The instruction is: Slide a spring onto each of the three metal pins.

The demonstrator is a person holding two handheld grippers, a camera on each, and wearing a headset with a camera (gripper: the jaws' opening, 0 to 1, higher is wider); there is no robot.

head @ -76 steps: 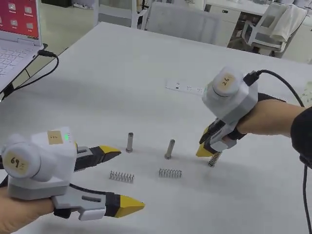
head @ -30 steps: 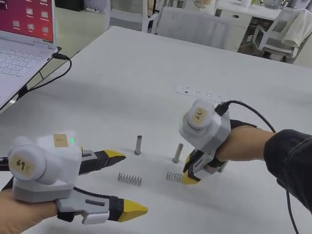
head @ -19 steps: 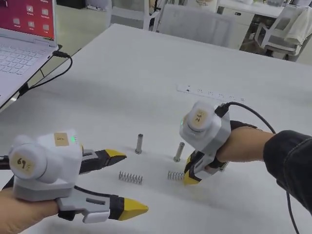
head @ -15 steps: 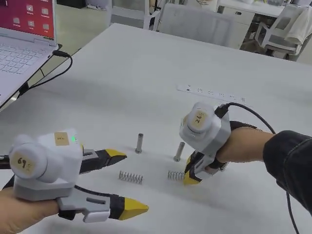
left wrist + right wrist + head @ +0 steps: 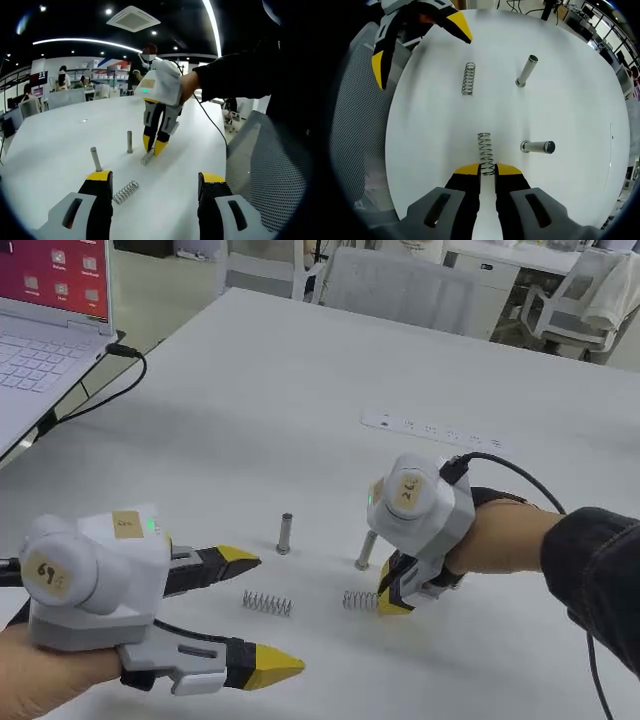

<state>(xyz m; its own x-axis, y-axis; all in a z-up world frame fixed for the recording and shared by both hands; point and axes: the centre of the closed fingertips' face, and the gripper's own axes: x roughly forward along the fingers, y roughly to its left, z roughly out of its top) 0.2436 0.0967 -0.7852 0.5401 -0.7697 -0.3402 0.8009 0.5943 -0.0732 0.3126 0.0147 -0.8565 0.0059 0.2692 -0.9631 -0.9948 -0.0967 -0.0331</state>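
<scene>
Spring 1 [image 5: 485, 150] lies flat on the counter [image 5: 250, 390] just beside the foot of pin A [image 5: 366, 550], on the side toward the person. Its near end sits between the yellow tips of the right gripper [image 5: 488, 170]. Those fingers [image 5: 469, 170] are drawn in to about the coil's width and pinch that end, while the rest of the coil runs out ahead of them along the counter. Pin A stands upright, bare, with nothing on its shaft. Pin B [image 5: 285, 534] also stands upright and bare, apart from pin A on the side toward the left gripper [image 5: 156, 179]. Spring 2 [image 5: 266, 603] lies flat and loose, farther from pin A than spring 1 and on the person's side of pin B, touching neither pin. The right gripper comes down steeply just beside pin A, and its white body partly covers the counter behind the pin in the head view. The left gripper is well apart from pin A, beyond pin B and spring 2. Its fingers [image 5: 100, 176] are spread wide, with nothing held between them. A white power strip [image 5: 430, 430] lies flat on the counter beyond pin A, toward the far edge. An open laptop [image 5: 40, 330] sits well apart from pin A, past pin B at the counter's side edge. The person's dark sleeve [image 5: 600, 570] reaches in behind the right gripper.
</scene>
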